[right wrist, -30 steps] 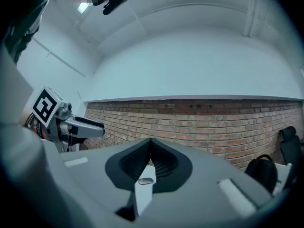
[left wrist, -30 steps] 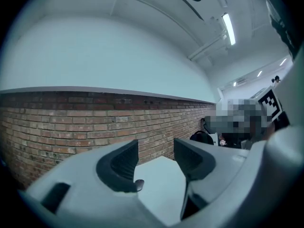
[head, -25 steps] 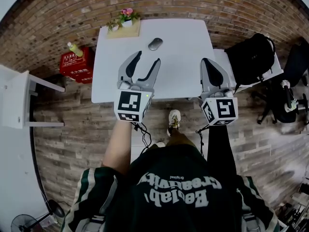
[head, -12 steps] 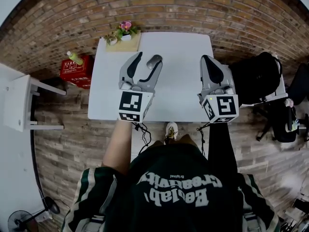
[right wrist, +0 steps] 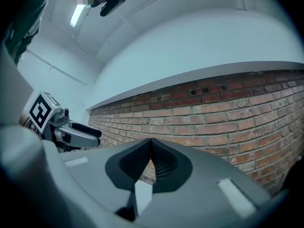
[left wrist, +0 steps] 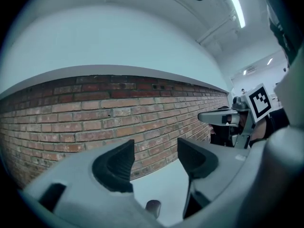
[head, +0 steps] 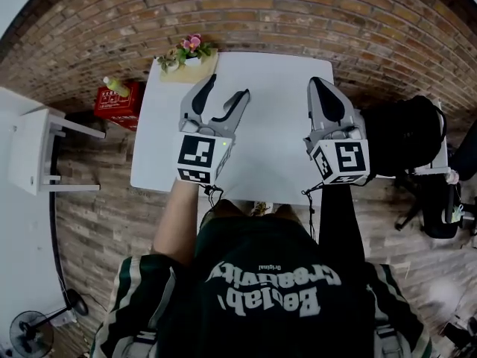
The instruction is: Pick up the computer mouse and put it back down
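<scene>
The dark grey computer mouse (left wrist: 153,208) shows only in the left gripper view, lying low on the white table (head: 276,73) just beyond the gap between the jaws. In the head view my left gripper (head: 226,88) covers it. That gripper's jaws are opening and nothing is pressed between the pads (left wrist: 114,165). My right gripper (head: 318,85) hovers over the table's right half, shut and empty, with its pads (right wrist: 159,160) meeting in the right gripper view. Each gripper also sees the other: the right gripper (left wrist: 218,118) and the left gripper (right wrist: 80,134).
A planter with pink flowers (head: 188,52) stands on a wooden tray at the table's far left corner. A brick wall (head: 298,13) runs behind the table. A red crate with a bottle (head: 115,99) and a white stand (head: 33,151) are at the left, a black backpack (head: 406,133) at the right.
Both grippers have moved forward over the table toward the wall. The left gripper's jaws have come over the mouse, hiding it in the head view, and have spread a little wider.
</scene>
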A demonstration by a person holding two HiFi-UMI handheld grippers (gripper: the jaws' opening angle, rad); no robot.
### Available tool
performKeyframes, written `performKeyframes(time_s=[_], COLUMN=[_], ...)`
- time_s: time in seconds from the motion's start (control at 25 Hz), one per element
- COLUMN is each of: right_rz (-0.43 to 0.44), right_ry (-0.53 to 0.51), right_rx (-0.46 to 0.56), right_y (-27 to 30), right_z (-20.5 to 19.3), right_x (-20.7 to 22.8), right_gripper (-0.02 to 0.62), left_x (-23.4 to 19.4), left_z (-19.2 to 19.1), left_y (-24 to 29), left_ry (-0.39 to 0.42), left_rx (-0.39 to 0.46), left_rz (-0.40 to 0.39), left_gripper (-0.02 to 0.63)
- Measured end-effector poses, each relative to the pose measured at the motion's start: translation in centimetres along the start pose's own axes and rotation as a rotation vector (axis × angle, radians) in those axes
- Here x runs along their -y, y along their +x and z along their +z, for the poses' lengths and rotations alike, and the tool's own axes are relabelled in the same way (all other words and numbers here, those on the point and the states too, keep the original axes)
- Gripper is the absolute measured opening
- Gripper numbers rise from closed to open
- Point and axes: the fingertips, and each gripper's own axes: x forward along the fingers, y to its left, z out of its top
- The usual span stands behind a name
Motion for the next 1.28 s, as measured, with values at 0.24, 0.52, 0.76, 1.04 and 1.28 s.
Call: performKeyframes(time_s=[0.24, 0.52, 0.76, 1.04, 1.28], right_rz=[0.011, 0.012, 0.002, -0.010, -0.037], right_ry=[0.041, 0.055, 0.067, 0.049, 0.069], right_rx=[0.002, -0.022, -0.063, -0.130, -0.176], right_y=[0.9, 1.6, 2.7, 3.6, 4.4], right_z=[-1.2, -2.7, -4.5, -7.1, -9.5], right_x=[0.9, 1.1, 1.2, 1.3, 2.3], right_gripper=[0.014, 0.014, 0.014, 0.014, 0.015], left_x=[0.0, -0.4, -0.4, -1.0, -0.7], left_z=[-1.0, -2.6, -6.5, -13.1, -19.1], left_y=[1.4, 2.7, 4.3, 7.2, 9.8], left_ry=[0.017, 0.008, -0.040, -0.109, -0.085], left_rx=[-0.043, -0.090, -0.192, -0.391, -0.591], left_rz=[-0.004, -0.022, -0.084, -0.140, -0.242], left_gripper=[0.299, 0.312, 0.334, 0.335, 0.334])
